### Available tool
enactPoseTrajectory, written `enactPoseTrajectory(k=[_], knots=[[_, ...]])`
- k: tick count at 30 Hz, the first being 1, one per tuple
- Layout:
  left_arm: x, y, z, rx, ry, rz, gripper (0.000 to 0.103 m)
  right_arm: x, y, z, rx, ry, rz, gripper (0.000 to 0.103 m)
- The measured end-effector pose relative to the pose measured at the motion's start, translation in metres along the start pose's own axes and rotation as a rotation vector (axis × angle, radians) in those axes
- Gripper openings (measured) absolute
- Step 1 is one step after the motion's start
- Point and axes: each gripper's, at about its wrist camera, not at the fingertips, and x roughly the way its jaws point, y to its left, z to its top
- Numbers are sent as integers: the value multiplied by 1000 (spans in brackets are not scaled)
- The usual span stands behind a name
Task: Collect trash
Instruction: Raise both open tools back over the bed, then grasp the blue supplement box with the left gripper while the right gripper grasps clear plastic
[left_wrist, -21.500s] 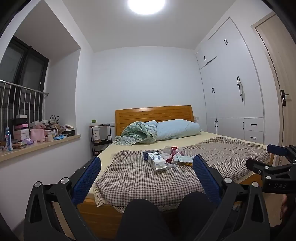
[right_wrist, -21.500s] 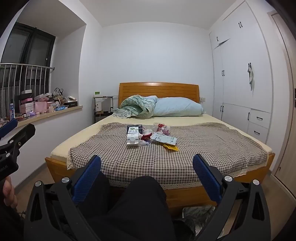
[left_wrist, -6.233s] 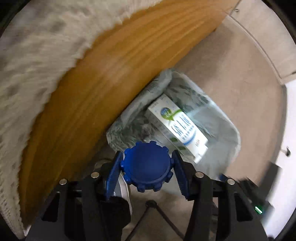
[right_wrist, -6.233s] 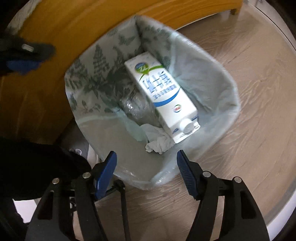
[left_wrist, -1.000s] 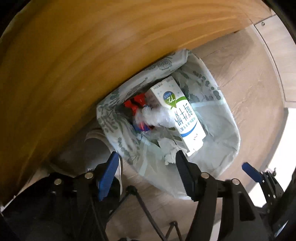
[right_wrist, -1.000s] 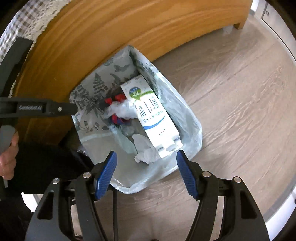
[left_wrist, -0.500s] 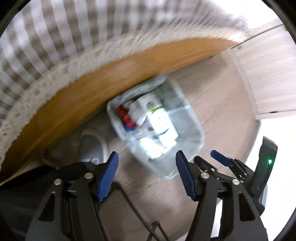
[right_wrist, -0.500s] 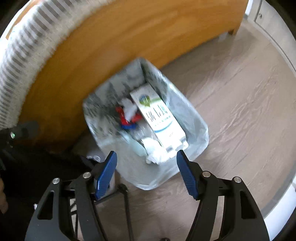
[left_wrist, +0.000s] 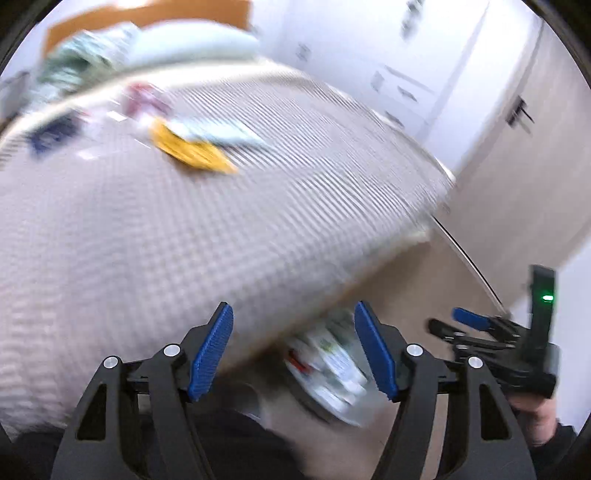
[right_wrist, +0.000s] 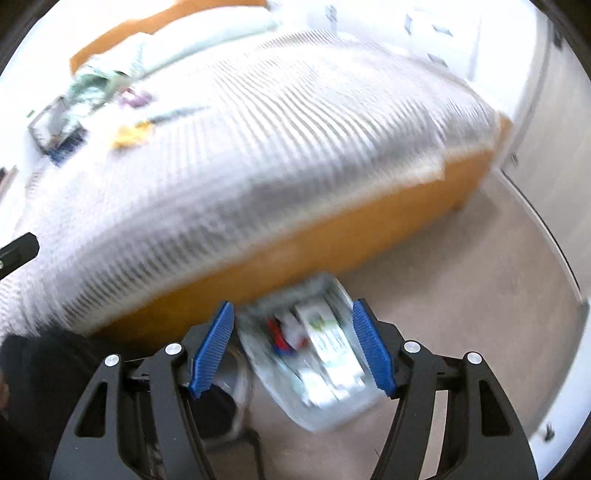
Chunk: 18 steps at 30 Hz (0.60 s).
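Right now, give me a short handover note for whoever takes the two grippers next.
Left gripper: nothing between its fingers, jaws opening.
Right gripper: open, empty.
Trash bin: on the floor at the foot of the bed, already holding a milk carton, a red wrapper and tissue.
Done: part of the litter is binned.
Left: a yellow wrapper, a white packet and blurred red and dark items further up the checked cover.
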Motion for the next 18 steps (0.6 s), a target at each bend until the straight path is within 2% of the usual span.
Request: enactPoseTrajectory(k=[3,4,6,7,9,12,18], knots=[[-20,51,14,-87,-70,66,66,-7,45,35,-65,-72,52,64],[-26,76,18,-160,-102,72,66,-8,63,51,-89,-96,78,64],[-31,123,25,-269,-118,63,66,-4,97,80,-160,-145,121,64],[-31,139,29,-286,-115,68,66,0,113,92,-186,-162,129,64],[-31,175,43,-296,-105,138,66,13,142,122,-222,-179,185,64],[-34,227,71,-275,-139,237,66,37,187,162,-264,-188,272,64],[-15,315,119,-270,-164,288,66,93,278,218,-346,-170,357,64]])
